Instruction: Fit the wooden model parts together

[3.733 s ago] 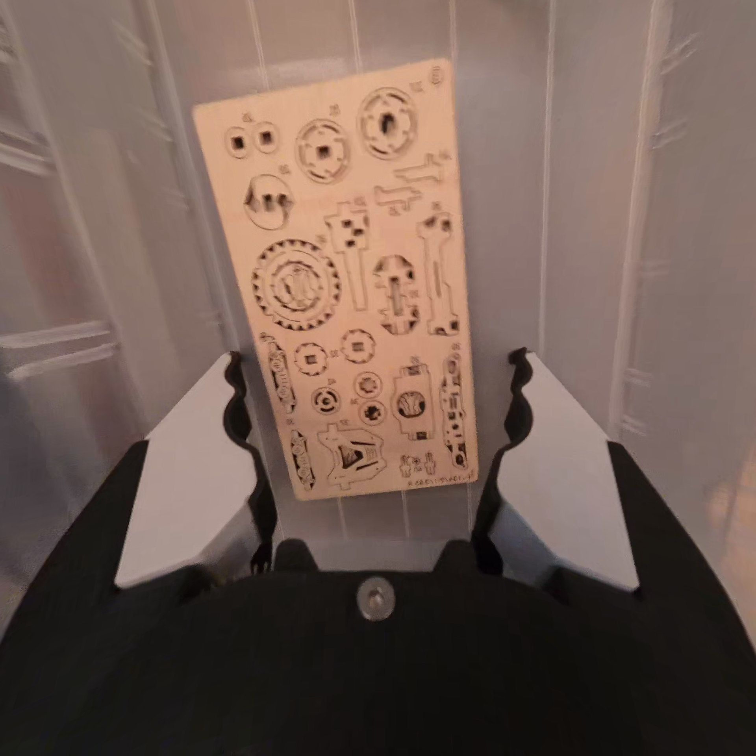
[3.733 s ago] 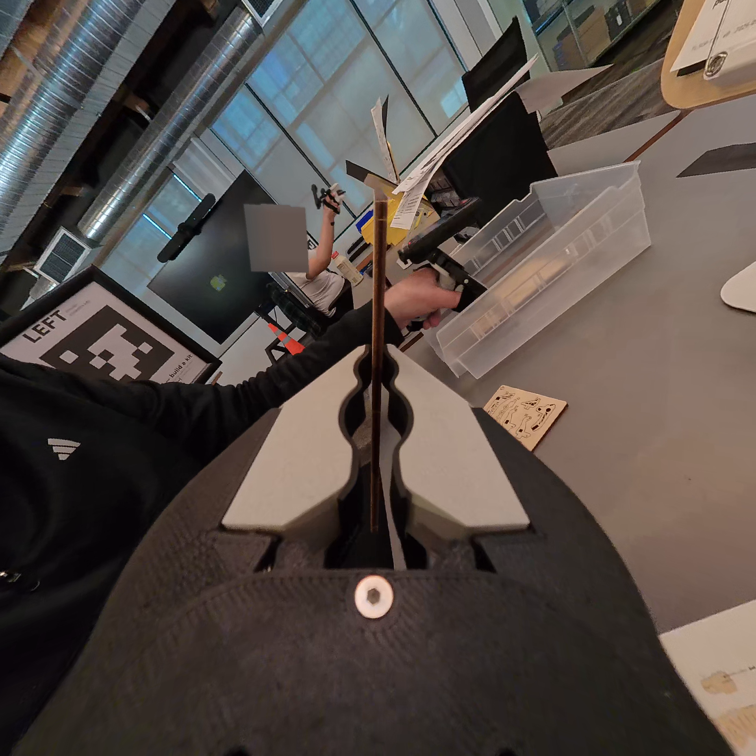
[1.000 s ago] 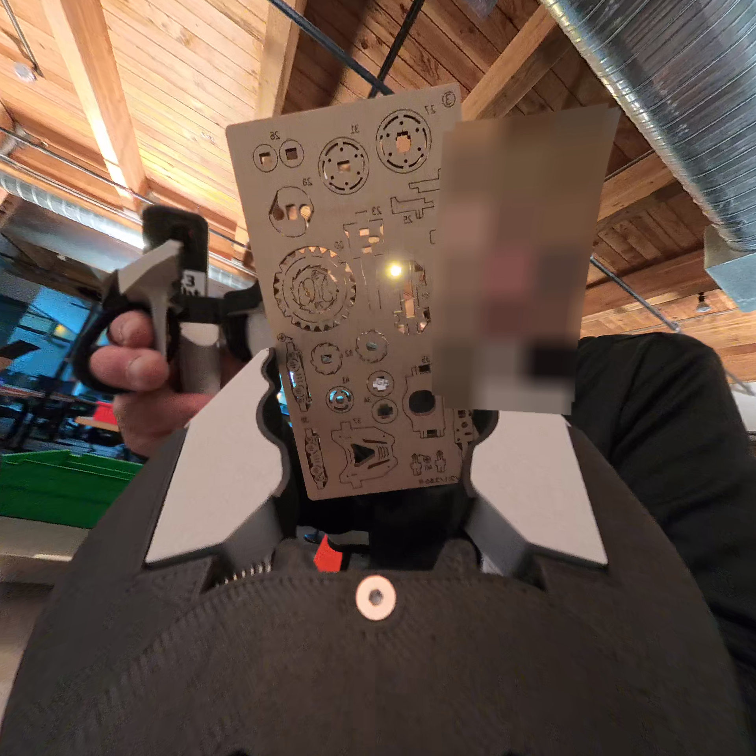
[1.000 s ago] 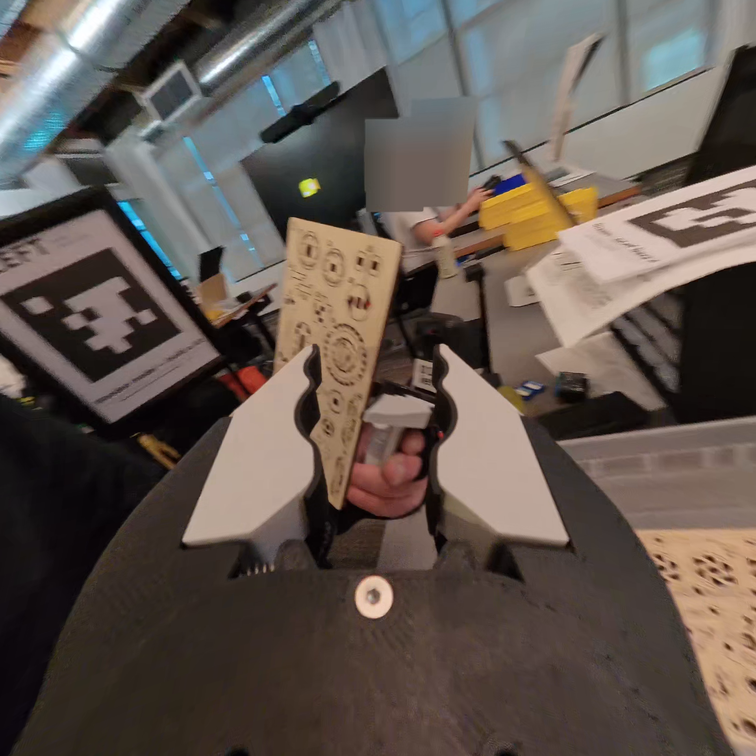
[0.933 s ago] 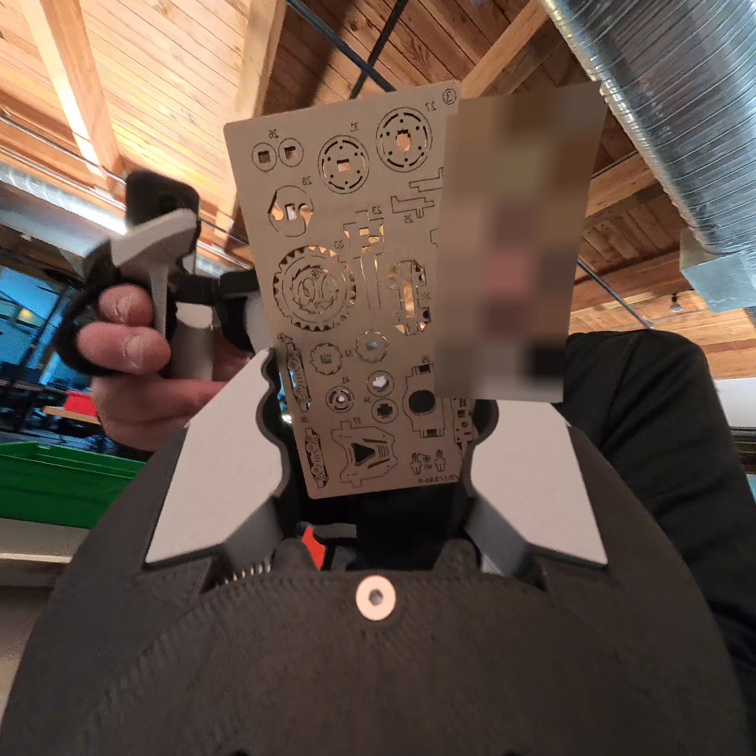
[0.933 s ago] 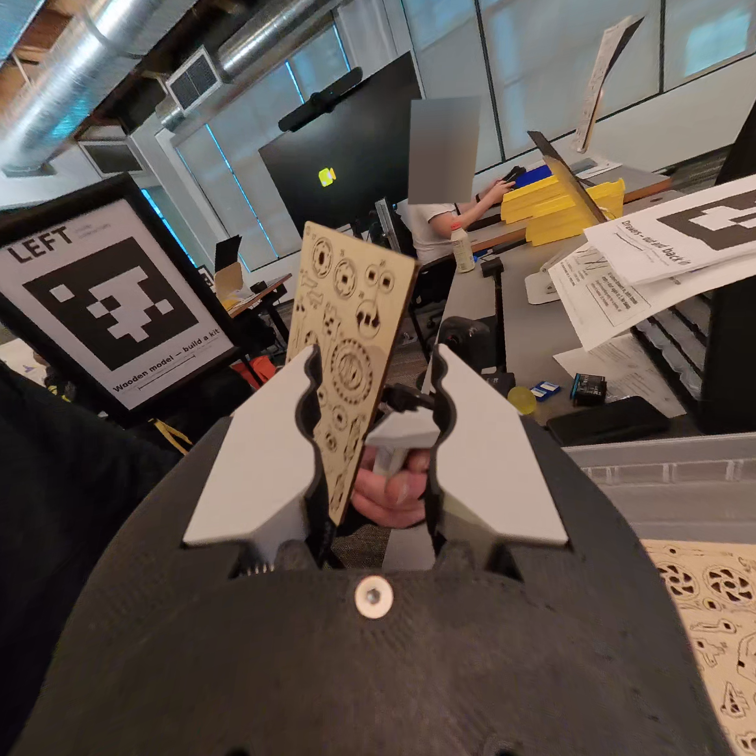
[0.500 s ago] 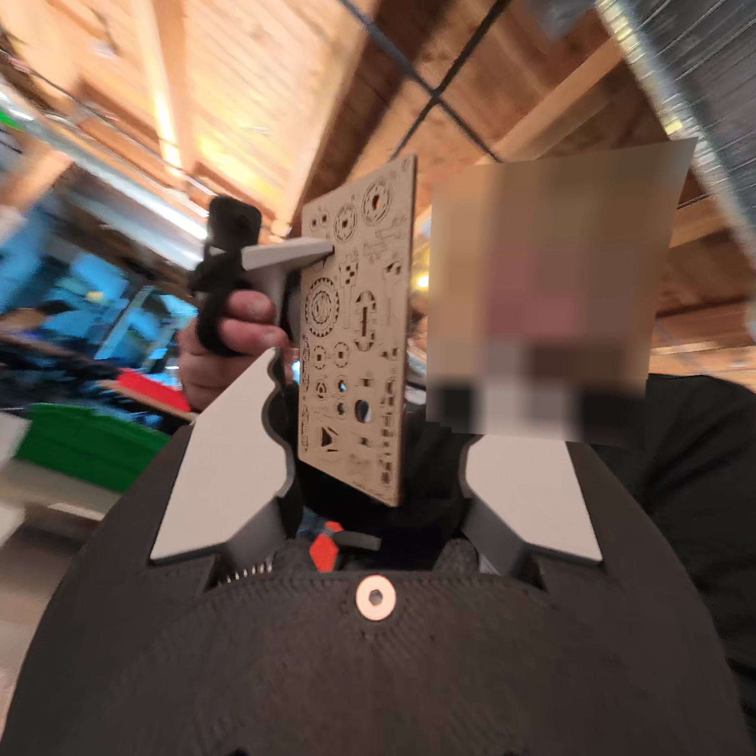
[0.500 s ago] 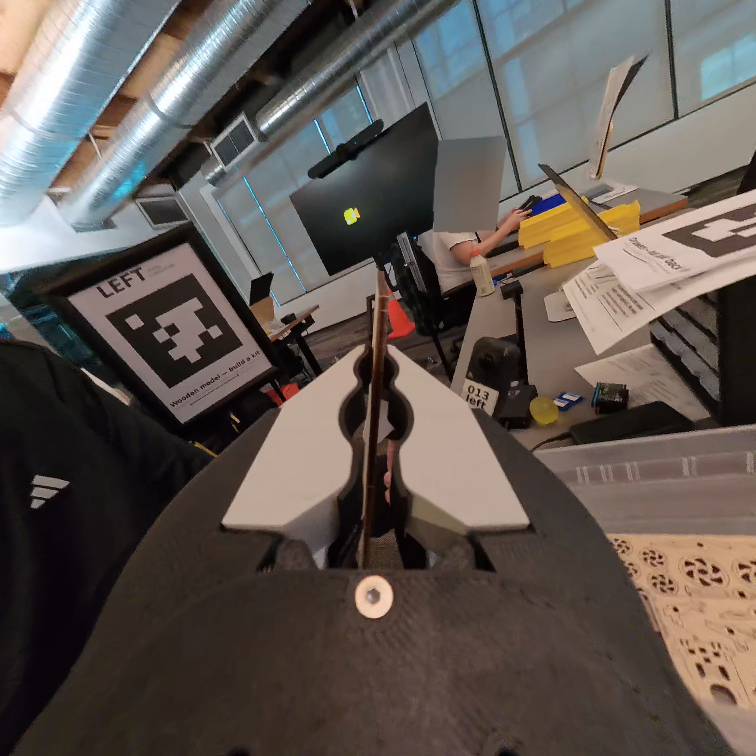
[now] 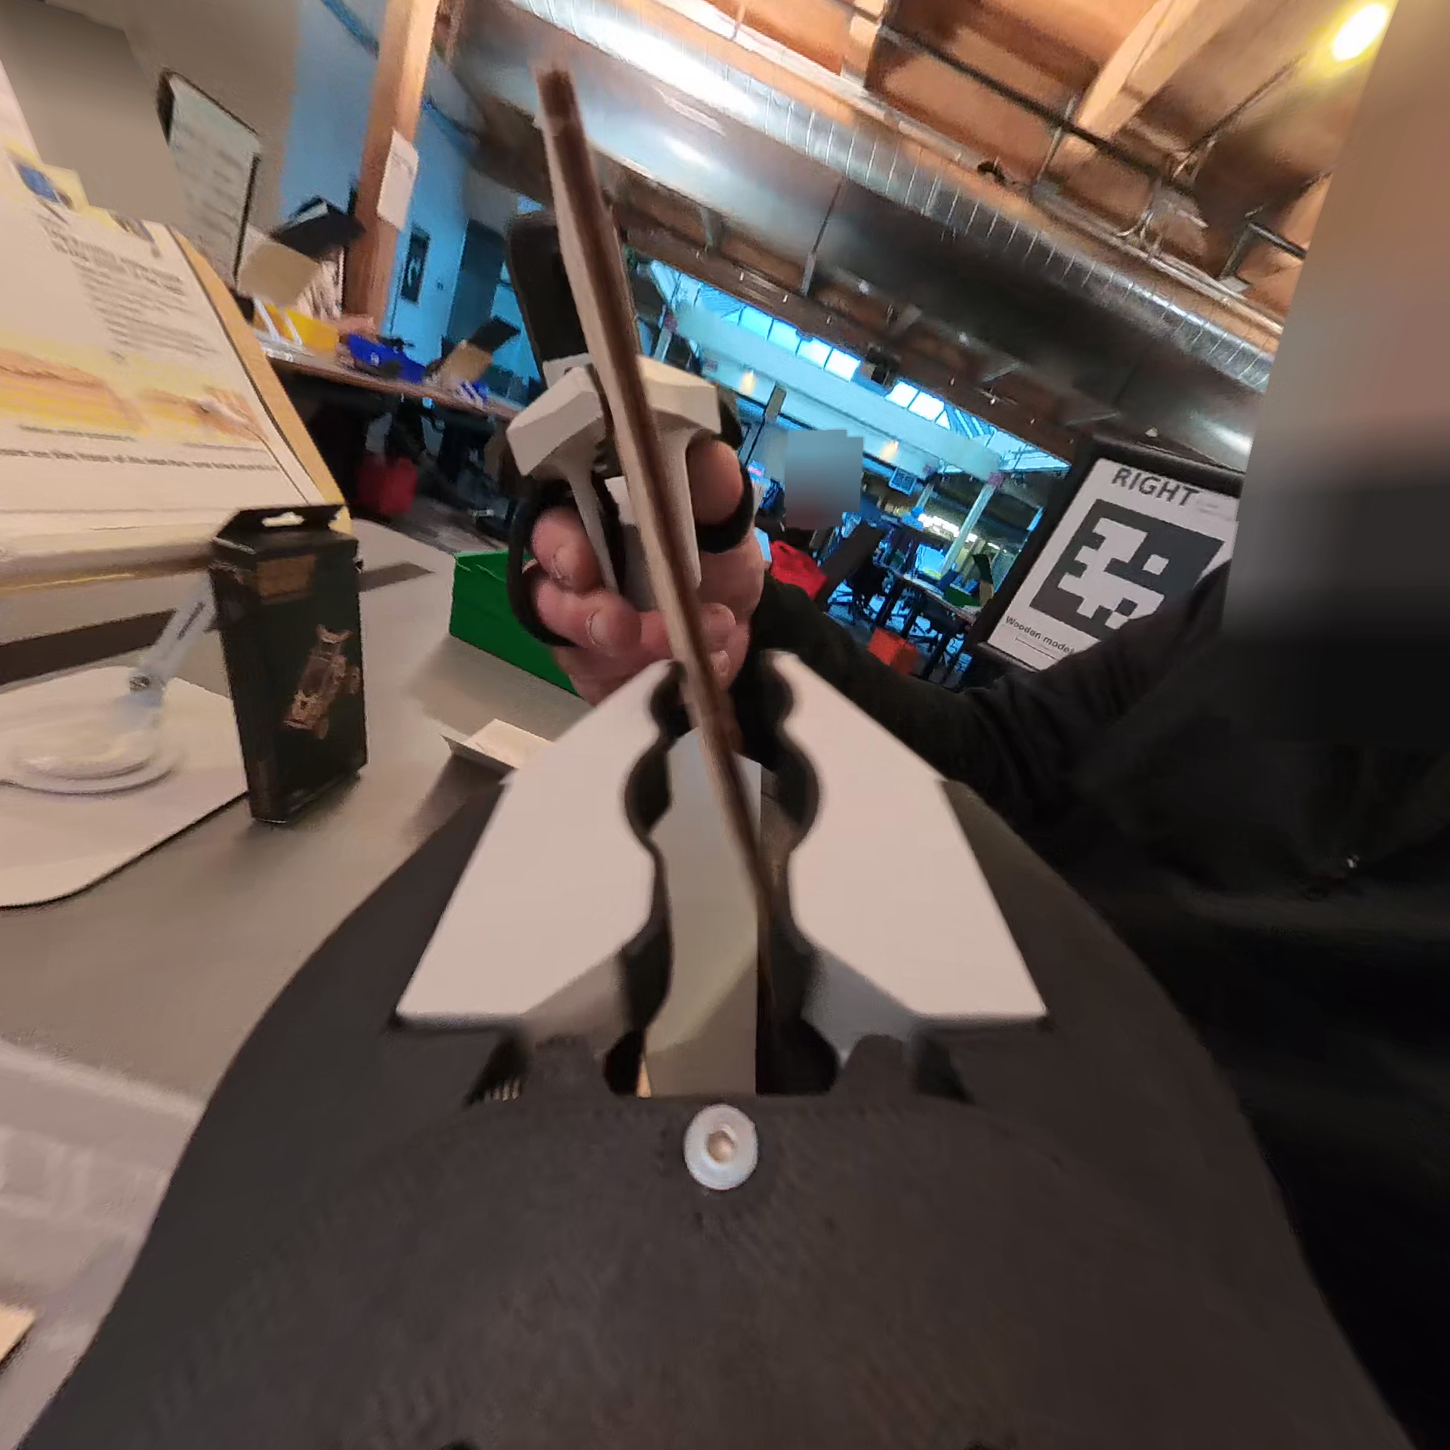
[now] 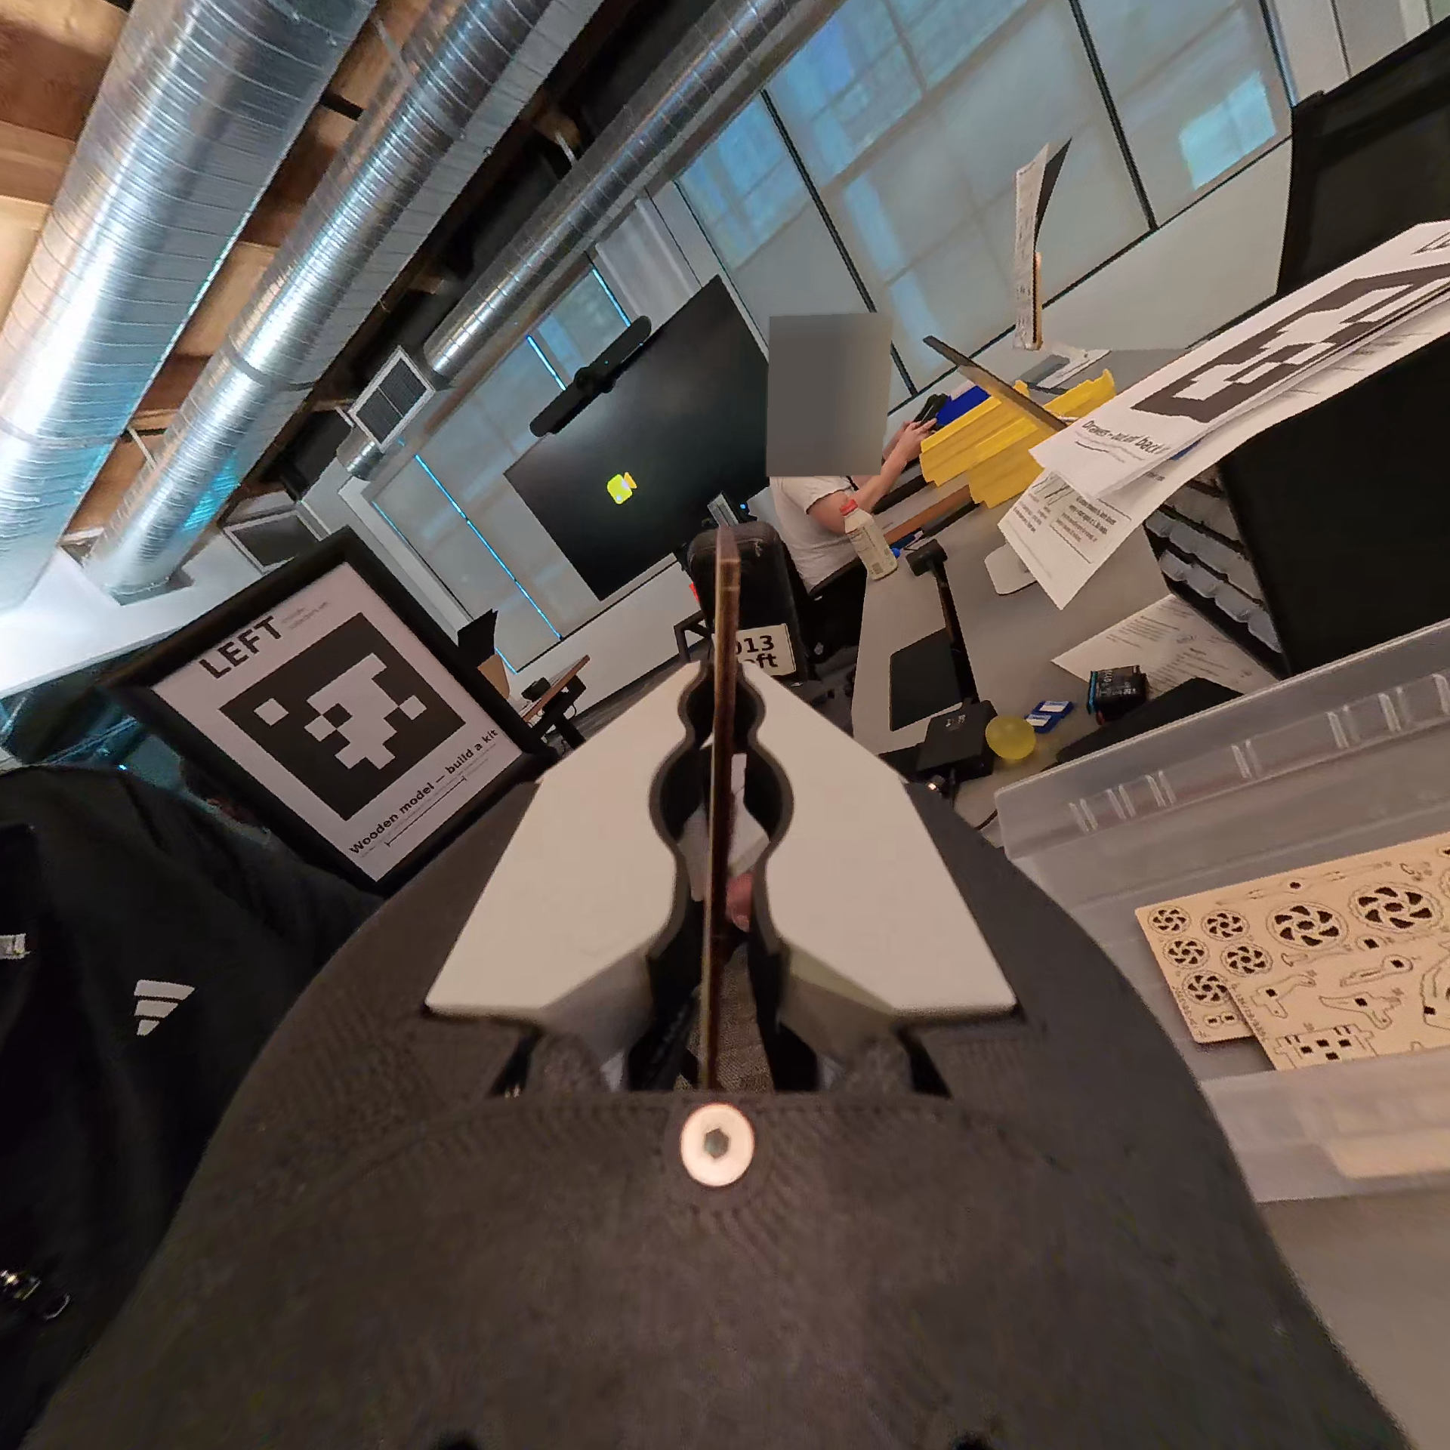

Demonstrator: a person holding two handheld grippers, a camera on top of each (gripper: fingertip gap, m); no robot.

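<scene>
Gripping one wooden sheet (image 10: 723,753) edge-on, the right tongs (image 10: 720,681) have both pale fingers (image 10: 612,847) pressed flat against its faces, and the sheet stands up past their tips. Seen from the left wrist, the same sheet (image 9: 628,439) runs as a thin dark line from those far tongs, held in a hand (image 9: 628,596), down into the gap of the left tongs (image 9: 726,667). These are narrowed around it: the sheet lies against the left finger's (image 9: 565,847) tip, while space shows between it and the right finger's tip, so they do not clamp it. Motion blur softens this view.

To the right, more wooden sheets (image 10: 1318,957) with cut-out parts lie flat in a clear bin (image 10: 1224,785). On the grey worktop (image 9: 196,926) to the left stand a dark box (image 9: 290,667) and a tilted instruction board (image 9: 118,377); a green crate (image 9: 486,604) sits farther back. A black sleeve (image 9: 1098,753) leads from the hand toward the right edge.
</scene>
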